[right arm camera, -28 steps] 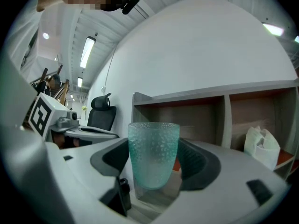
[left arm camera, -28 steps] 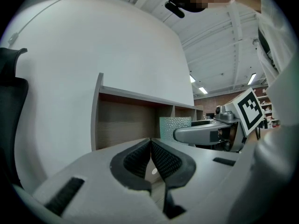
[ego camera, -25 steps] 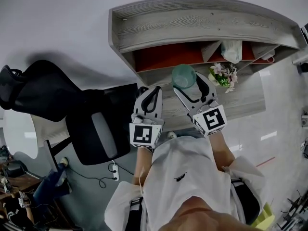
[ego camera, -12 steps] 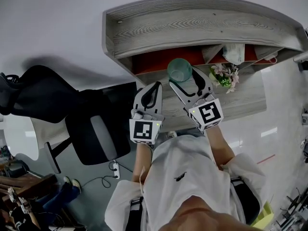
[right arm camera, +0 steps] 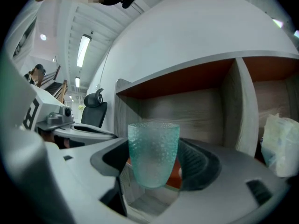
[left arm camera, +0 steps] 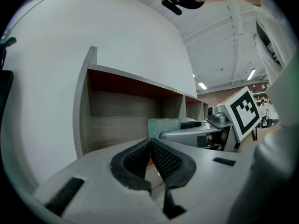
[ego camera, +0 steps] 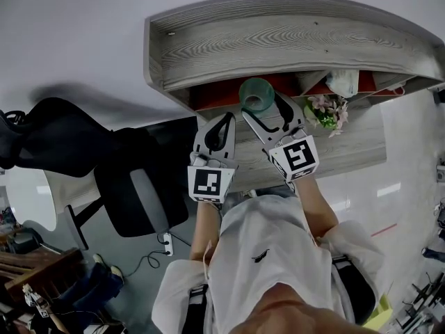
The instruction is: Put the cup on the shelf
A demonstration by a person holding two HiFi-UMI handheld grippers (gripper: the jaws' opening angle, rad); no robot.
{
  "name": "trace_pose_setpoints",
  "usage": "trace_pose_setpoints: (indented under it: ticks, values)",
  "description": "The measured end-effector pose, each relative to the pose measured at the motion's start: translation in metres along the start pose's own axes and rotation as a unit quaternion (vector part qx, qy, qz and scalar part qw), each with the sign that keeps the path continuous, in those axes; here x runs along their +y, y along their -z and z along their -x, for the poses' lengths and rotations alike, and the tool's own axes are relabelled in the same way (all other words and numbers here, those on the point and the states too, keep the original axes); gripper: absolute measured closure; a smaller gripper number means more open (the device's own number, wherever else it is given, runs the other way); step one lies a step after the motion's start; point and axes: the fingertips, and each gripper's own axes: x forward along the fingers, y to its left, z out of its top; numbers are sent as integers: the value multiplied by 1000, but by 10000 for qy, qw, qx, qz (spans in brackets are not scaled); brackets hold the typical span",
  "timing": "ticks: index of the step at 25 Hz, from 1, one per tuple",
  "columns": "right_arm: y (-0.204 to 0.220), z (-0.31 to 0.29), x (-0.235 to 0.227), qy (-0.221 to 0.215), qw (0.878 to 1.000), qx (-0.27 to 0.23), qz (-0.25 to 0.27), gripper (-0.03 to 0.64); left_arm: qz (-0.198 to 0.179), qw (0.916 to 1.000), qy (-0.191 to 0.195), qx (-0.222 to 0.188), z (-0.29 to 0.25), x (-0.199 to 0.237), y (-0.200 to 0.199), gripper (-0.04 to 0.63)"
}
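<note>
The task was midway, by my reading: the cup was picked up and brought to the shelf, but not yet set down.

The right gripper was clenched on the cup, one pad on each side of its lower half. The cup stood upright with its mouth up, and it looked empty. In the right gripper view its base hung clear of the wood below, so nothing but the jaws bore it.

It was held at the front edge of the shelf's left-end bay. That bay was open and bare, with a wood back and a red underside above. Whether the rim had already crossed under the shelf's top edge I could not tell; in the head view the two just overlapped.

The left gripper sat just beside the right one, a little further from the shelf. Its jaws were pressed together on nothing, and it seemed to have no part in this step.

A divider closed the bay on its right side. Past it, a white bag filled the next bay. Flowers stood on the desk near the shelf's front edge, to the right of the cup and apart from it.

What was left, as I judged it:
- carry the cup in past the front edge, clear of the divider
- lower it until its base rested on the bay's floor
- release the jaws and draw the gripper back without tipping it
</note>
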Motion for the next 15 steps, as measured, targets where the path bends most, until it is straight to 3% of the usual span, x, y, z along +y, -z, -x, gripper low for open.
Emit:
trace_pose_setpoints:
  ticks: [15]
  values:
    - [15,-25,-10,9,10000,81,49,311,35,10000,-35,47,-16,10,4,568]
